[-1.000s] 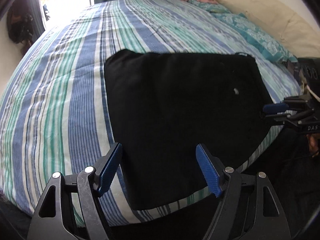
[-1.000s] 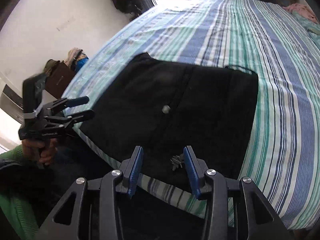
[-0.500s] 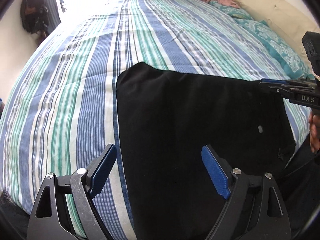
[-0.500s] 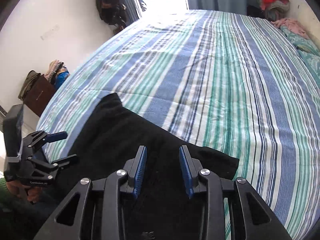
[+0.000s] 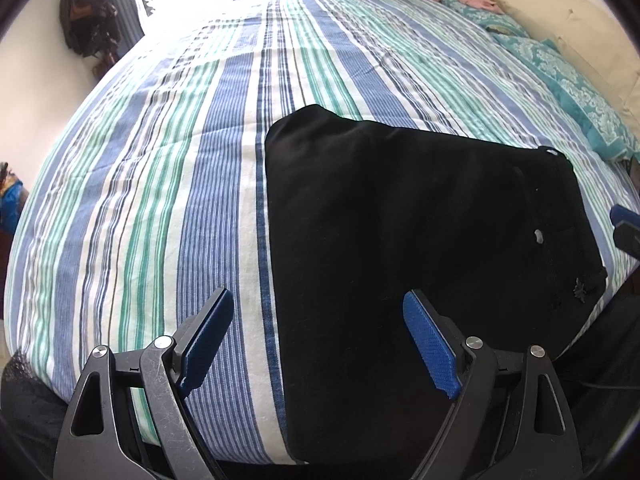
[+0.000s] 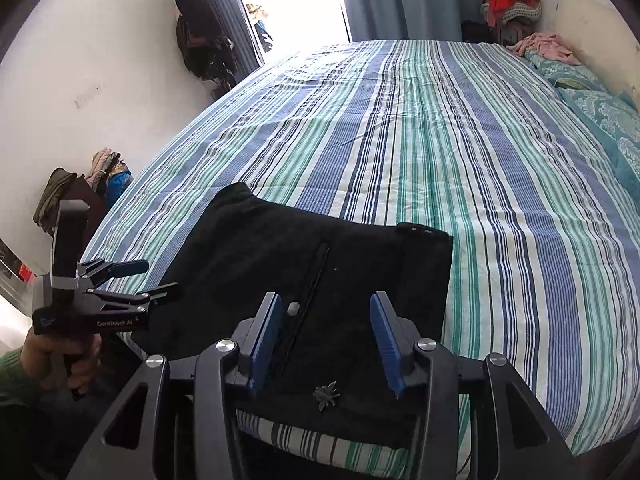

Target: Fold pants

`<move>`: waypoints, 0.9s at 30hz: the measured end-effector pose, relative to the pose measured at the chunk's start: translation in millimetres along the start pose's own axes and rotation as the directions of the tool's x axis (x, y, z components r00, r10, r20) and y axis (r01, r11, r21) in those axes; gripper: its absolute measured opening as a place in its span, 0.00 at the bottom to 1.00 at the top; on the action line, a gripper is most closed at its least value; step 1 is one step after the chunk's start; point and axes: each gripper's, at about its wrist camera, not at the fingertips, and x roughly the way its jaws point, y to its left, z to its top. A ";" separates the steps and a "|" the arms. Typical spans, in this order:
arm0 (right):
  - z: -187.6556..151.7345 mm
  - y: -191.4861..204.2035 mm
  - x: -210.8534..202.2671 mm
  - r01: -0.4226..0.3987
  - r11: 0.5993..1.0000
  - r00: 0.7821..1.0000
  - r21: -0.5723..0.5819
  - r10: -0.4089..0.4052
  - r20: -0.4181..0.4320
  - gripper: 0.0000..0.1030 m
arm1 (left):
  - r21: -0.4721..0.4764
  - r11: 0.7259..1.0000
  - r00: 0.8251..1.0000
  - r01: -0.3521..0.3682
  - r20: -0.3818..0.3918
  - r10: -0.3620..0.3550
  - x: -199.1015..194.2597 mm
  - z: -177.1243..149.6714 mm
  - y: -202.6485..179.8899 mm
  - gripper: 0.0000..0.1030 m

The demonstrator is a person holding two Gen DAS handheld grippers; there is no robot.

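Observation:
Black pants (image 5: 400,240) lie folded into a flat rectangle at the near edge of a striped bed (image 5: 180,160); they also show in the right wrist view (image 6: 300,272). My left gripper (image 5: 320,344) is open and empty, held above the pants' near left part. It also shows in the right wrist view (image 6: 148,280), open, at the pants' left edge. My right gripper (image 6: 326,344) is open and empty, above the near end with the small white button (image 6: 293,308) and drawstring knot (image 6: 326,394). Its blue tip shows at the right edge of the left wrist view (image 5: 626,220).
Teal patterned pillows (image 6: 604,112) and pink clothing (image 6: 540,46) lie at the bed's far right. Dark bags (image 6: 200,44) hang on the left wall by a bright doorway. Clothes are piled on a stand (image 6: 80,196) left of the bed.
Both grippers have drawn back toward the near edge and sit lower over the pants. The right gripper's jaws have opened wider. The pants have not moved.

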 end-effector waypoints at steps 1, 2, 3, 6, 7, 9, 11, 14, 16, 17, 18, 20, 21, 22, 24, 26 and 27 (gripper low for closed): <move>-7.5 5.1 -0.8 -0.006 1.000 1.000 -0.003 0.006 -0.008 0.46 | 0.001 1.000 1.000 -0.001 0.001 0.001 -0.4 -0.3 -0.1 0.85; -14.1 9.5 -0.4 -0.013 1.000 1.000 -0.006 0.013 -0.018 0.46 | 0.001 1.000 1.000 -0.002 0.002 0.002 -0.9 -1.2 -0.2 0.85; -20.8 13.3 1.2 -0.016 1.000 0.999 -0.006 0.016 -0.030 0.46 | 0.003 1.000 1.000 -0.003 0.001 0.003 -0.8 -0.4 -0.4 0.85; -37.4 18.8 10.2 -0.009 1.000 0.997 -0.003 0.008 -0.073 0.46 | 0.009 1.000 1.000 -0.006 -0.002 0.006 -1.0 -1.5 -0.7 0.85; -43.0 17.0 16.9 0.002 1.000 0.994 0.012 -0.001 -0.108 0.50 | 0.014 1.000 1.000 -0.006 -0.011 0.007 0.4 -2.6 -1.0 0.86; -54.6 8.3 32.9 0.004 0.998 0.978 0.063 0.009 -0.207 0.52 | 0.023 1.000 0.999 -0.002 -0.042 0.003 4.4 -6.6 -0.7 0.86; -61.1 2.1 29.4 -0.027 0.995 0.979 0.099 0.046 -0.197 0.52 | 0.009 1.000 0.999 0.013 -0.052 -0.013 4.0 -12.8 4.2 0.86; -63.3 -6.2 16.2 -0.051 0.989 0.978 0.138 0.078 -0.192 0.54 | -0.048 0.998 0.998 0.047 -0.040 -0.049 -1.7 -20.9 20.1 0.88; -65.9 -13.3 5.3 -0.030 0.988 0.984 0.152 0.056 -0.171 0.66 | -0.079 0.995 0.998 0.054 -0.030 -0.056 -4.7 -23.3 30.6 0.88; -66.7 -17.5 0.4 -0.020 0.986 0.987 0.163 0.046 -0.156 0.71 | -0.090 0.994 0.998 0.055 -0.026 -0.057 -5.4 -23.9 34.7 0.88; -67.4 -23.0 -5.4 -0.019 0.983 0.990 0.185 0.044 -0.133 0.71 | -0.099 0.994 0.998 0.055 -0.019 -0.058 -6.9 -24.5 38.6 0.88; -67.4 -34.4 -16.8 -0.020 0.971 0.996 0.238 0.040 -0.079 0.72 | -0.119 0.991 0.998 0.057 -0.001 -0.057 -9.4 -25.7 45.4 0.88; -66.9 -39.3 -21.2 -0.016 0.965 0.998 0.261 0.031 -0.055 0.73 | -0.129 0.990 0.998 0.060 0.004 -0.060 -9.8 -26.1 48.1 0.88; -66.7 -43.7 -24.3 -0.011 0.960 0.999 0.280 0.021 -0.035 0.76 | -0.138 0.988 0.998 0.066 0.006 -0.066 -9.2 -26.1 50.4 0.88; -62.2 -50.1 -24.2 -0.009 0.950 1.000 0.311 0.011 -0.003 0.79 | -0.150 0.985 0.997 0.082 -0.001 -0.083 -5.1 -24.5 54.1 0.89; -57.7 -56.7 -19.3 -0.027 0.948 1.000 0.318 0.022 0.017 0.80 | -0.163 0.981 0.995 0.102 -0.002 -0.104 -1.9 -23.9 58.1 0.89; -54.8 -61.3 -16.6 -0.033 0.945 0.999 0.325 0.028 0.021 0.80 | -0.173 0.978 0.993 0.118 -0.001 -0.120 -0.8 -24.0 60.9 0.89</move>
